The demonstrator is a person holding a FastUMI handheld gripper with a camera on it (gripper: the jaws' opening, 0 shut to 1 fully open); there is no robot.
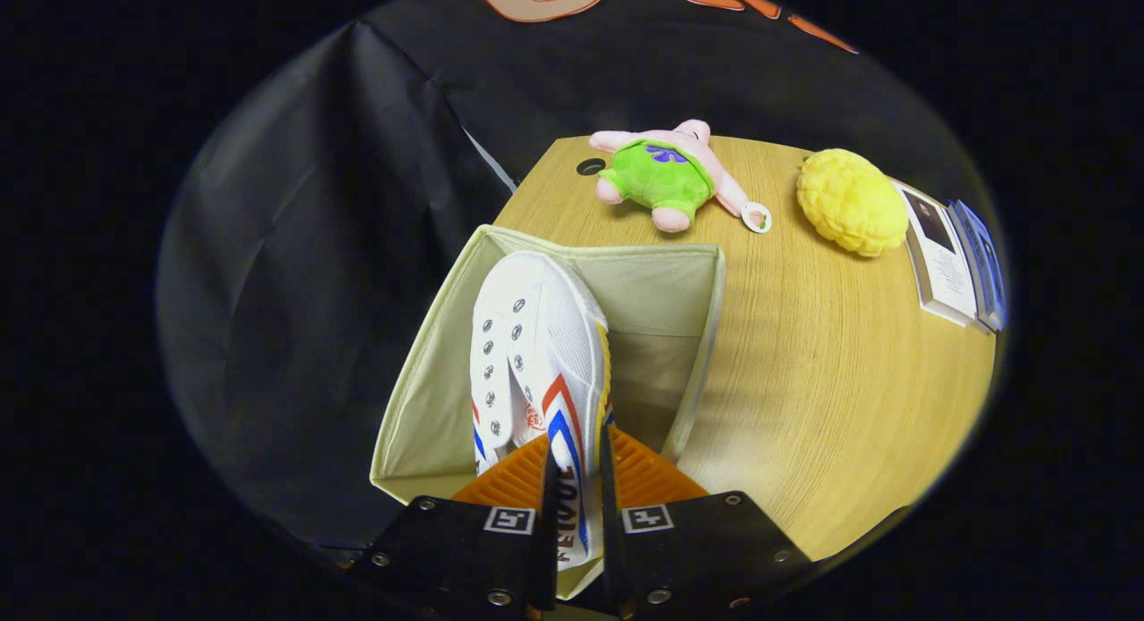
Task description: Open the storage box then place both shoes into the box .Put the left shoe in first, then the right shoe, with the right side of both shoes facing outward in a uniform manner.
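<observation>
— Claw (576, 478) first: what is it at?

— Pinching the white canvas sneaker (536, 353) by its heel end, both fingers (547, 496) pressed on the shoe, one to each side. The sneaker has red and blue stripes on its side and metal eyelets with no laces visible.

— Where is the shoe?

— Lower centre of the frame, toe pointing away from the claw, down inside the open beige fabric storage box (429, 407). It lies toward the box's left wall; the right part of the box's floor is bare.

— And around it?

— The box sits at the left edge of the wooden desk (804, 380). Beyond it, toward the upper centre, a pink starfish plush toy (666, 174) in green shorts lies near a cable hole (591, 166). To its right, a yellow knobbly plush (851, 201), and at the far right a few upright cards or booklets (952, 255). All are well apart from the box.
</observation>
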